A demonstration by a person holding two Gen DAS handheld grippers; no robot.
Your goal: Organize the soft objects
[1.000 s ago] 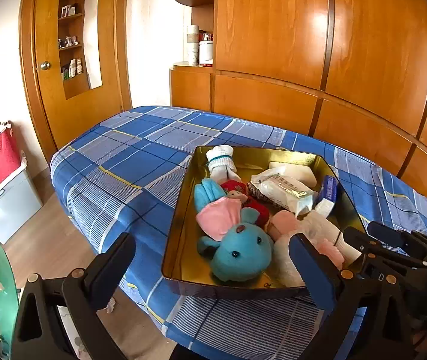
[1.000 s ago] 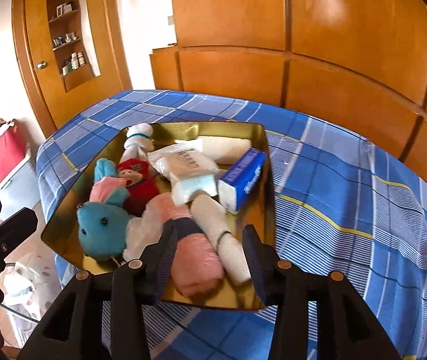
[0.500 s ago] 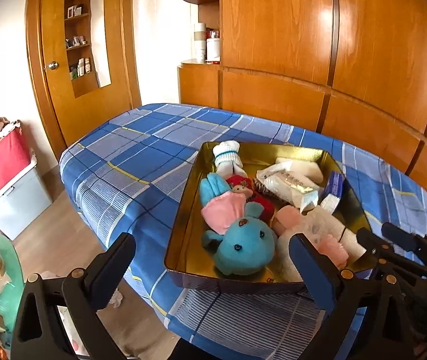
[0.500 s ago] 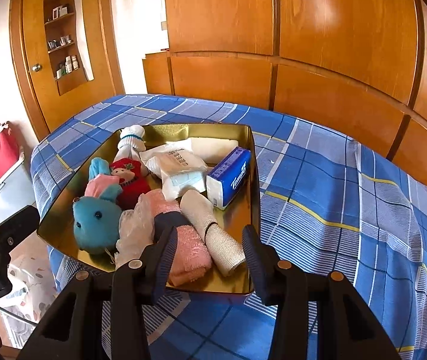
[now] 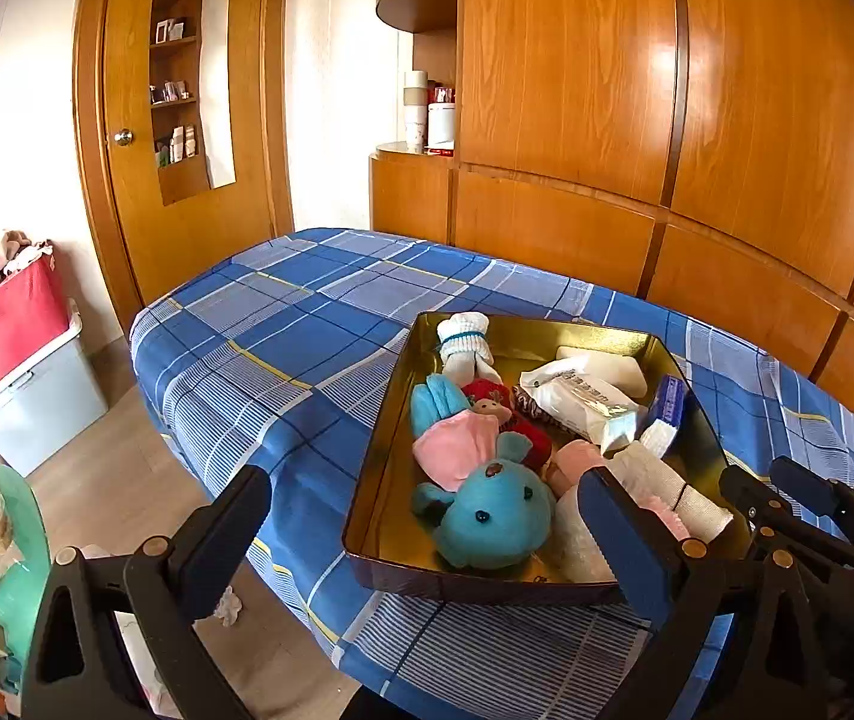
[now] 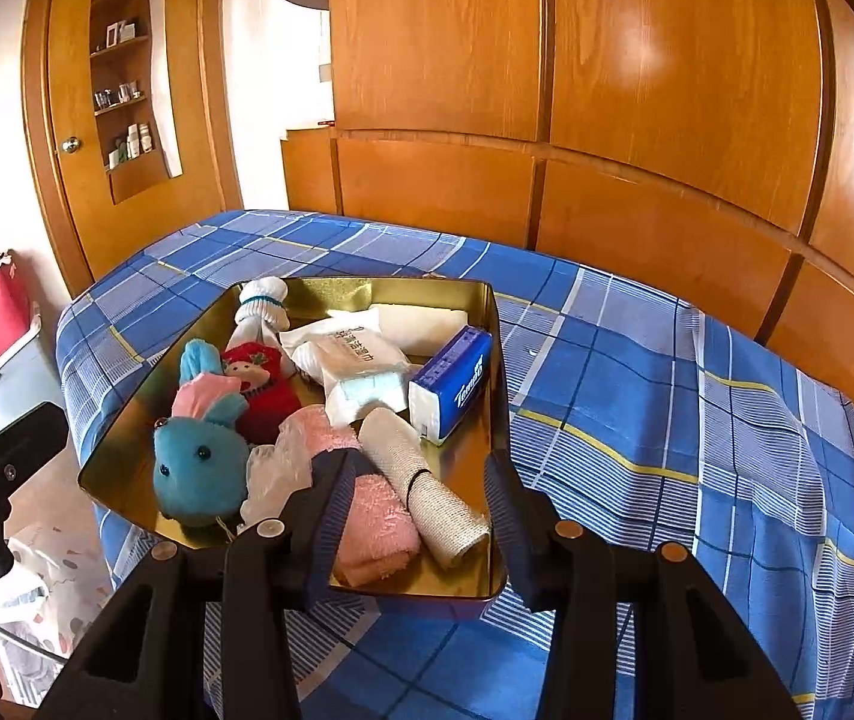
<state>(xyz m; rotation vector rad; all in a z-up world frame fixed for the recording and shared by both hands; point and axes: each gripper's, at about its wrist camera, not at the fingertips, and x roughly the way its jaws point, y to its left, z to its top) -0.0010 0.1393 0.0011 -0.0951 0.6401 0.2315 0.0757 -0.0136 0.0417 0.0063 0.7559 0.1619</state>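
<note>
A gold metal tray point(image 5: 378, 468) point(image 6: 496, 360) sits on the blue checked bed. Inside it lie a blue plush animal point(image 5: 493, 516) point(image 6: 198, 468), a red doll point(image 6: 258, 378), a rolled pink towel point(image 6: 378, 510), a white bandage roll point(image 6: 427, 480), a blue tissue pack point(image 6: 451, 384), a white wipes pack point(image 6: 348, 354) and a tied white sock point(image 6: 261, 306). My left gripper point(image 5: 427, 516) hovers wide open before the tray's near left corner. Over the tray's near edge my right gripper point(image 6: 417, 480) stands partly open, gripping nothing.
The bed point(image 6: 637, 396) stretches right of the tray, with wooden wardrobe panels point(image 6: 667, 90) behind it. A door point(image 5: 186, 120) is at the far left. A red and grey storage bin point(image 5: 24, 372) and bags stand on the floor at the left.
Both views have tipped up slightly, showing more of the wardrobe. The jaws keep the same gaps and nothing in the tray has moved.
</note>
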